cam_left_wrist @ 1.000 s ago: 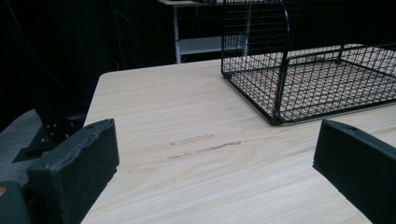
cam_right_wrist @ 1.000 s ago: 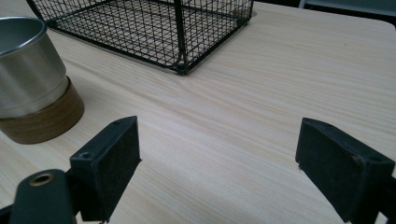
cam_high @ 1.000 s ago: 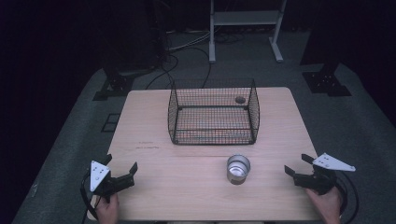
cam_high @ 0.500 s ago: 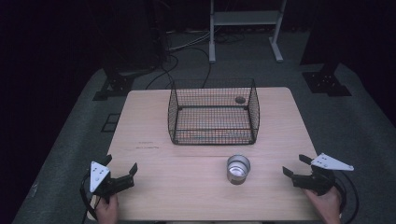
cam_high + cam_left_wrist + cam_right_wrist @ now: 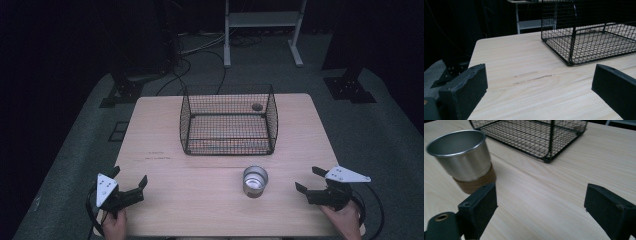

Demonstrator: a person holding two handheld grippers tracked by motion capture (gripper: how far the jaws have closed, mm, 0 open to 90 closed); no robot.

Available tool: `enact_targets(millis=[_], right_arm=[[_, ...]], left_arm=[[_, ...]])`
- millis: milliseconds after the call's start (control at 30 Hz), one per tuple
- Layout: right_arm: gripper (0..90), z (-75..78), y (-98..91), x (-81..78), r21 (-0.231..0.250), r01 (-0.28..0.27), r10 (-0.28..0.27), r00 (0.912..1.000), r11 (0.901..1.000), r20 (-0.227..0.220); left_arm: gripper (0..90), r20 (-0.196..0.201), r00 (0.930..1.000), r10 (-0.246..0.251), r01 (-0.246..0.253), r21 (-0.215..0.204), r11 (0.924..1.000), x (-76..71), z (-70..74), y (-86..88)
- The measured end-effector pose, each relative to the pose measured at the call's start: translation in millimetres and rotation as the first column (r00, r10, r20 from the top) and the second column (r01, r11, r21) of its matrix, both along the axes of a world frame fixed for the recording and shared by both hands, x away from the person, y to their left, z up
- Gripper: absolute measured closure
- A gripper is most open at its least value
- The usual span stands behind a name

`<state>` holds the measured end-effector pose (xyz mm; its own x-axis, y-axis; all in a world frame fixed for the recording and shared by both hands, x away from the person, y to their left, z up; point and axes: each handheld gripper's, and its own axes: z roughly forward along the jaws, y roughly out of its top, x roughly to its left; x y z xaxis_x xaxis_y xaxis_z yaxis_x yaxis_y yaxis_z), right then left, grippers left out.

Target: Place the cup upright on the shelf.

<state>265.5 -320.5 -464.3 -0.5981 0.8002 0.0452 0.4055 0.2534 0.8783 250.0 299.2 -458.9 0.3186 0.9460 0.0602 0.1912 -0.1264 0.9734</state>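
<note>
While the right gripper (image 5: 308, 183) rests at the near right corner of the table (image 5: 165, 131), its jaws have just been opening and now stand wide apart with nothing but bare wood between them. The steel cup (image 5: 255, 181) stands upright on a brown base, outside the jaws, just ahead of and beside the jaw nearer the table's middle, not touching it. In the right gripper view the cup (image 5: 461, 157) sits beyond the left-hand jaw. The left gripper (image 5: 131, 184) lies at the near left corner, jaws wide and empty. The wire basket (image 5: 228, 120) stands well ahead of both pairs of jaws.
</note>
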Motion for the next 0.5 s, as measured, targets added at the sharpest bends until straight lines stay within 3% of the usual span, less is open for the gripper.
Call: enact_targets(millis=[233,500], right_arm=[[8.5,5.5,15.0,-4.8,-0.028,-0.067,0.067,0.9977,0.9974,0.002],[6.5,12.7,34.0,-8.8,-0.038,-0.147,0.147,0.9891,0.9885,0.009]], left_arm=[[0.0,0.005,1.0000,0.004,-0.003,-0.009,1.0000,0.7,0.5,1.4],[0.0,0.006,1.0000,-0.005,0.005,-0.005,1.0000,2.8,0.5,-0.7]])
